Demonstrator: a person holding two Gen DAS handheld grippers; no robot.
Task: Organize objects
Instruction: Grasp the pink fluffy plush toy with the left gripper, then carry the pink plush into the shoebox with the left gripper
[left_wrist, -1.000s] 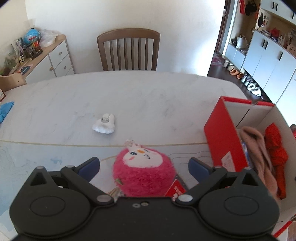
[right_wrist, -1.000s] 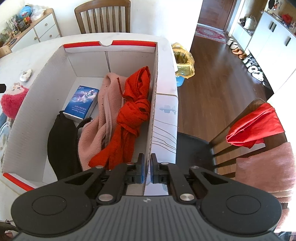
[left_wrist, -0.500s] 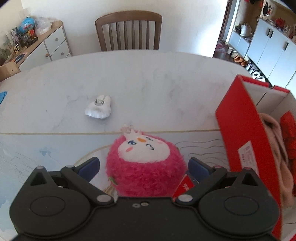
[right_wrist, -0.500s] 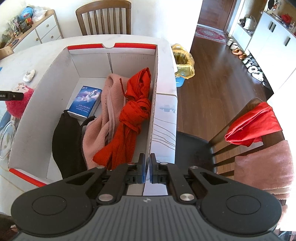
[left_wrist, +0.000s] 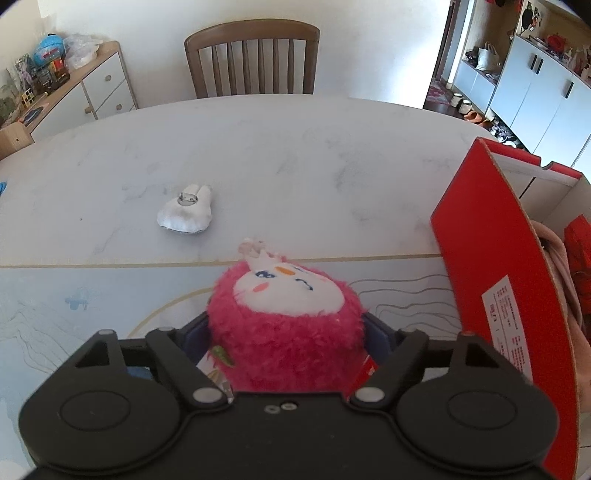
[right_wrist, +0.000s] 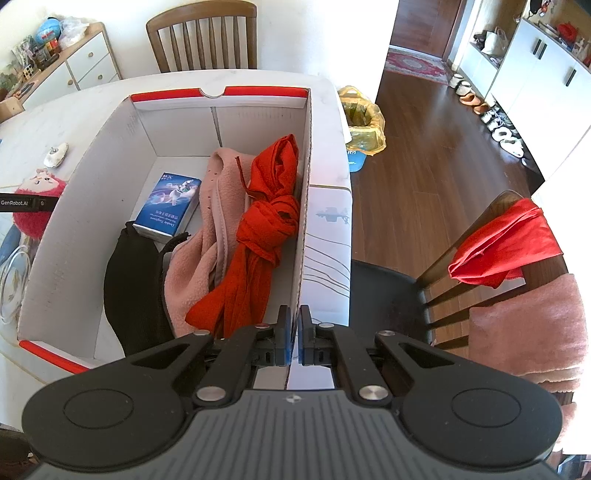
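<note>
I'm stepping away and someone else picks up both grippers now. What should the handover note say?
Left gripper: jaws have just been closing around the pink plush, which sits on the table; pads at its sides, firm grip not confirmed.
Right gripper: shut on the right wall of the box, steadying it.
In the box: tissue pack, black cloth, pink fleece, red scarf.
Left to do: put the plush in the box, then the small white toy lying farther back on the table.

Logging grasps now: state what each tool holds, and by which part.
Left tool: jaws have just been closing on the pink plush toy, gripping its fluffy sides. Right tool: clamped on the box wall, at its top edge.
</note>
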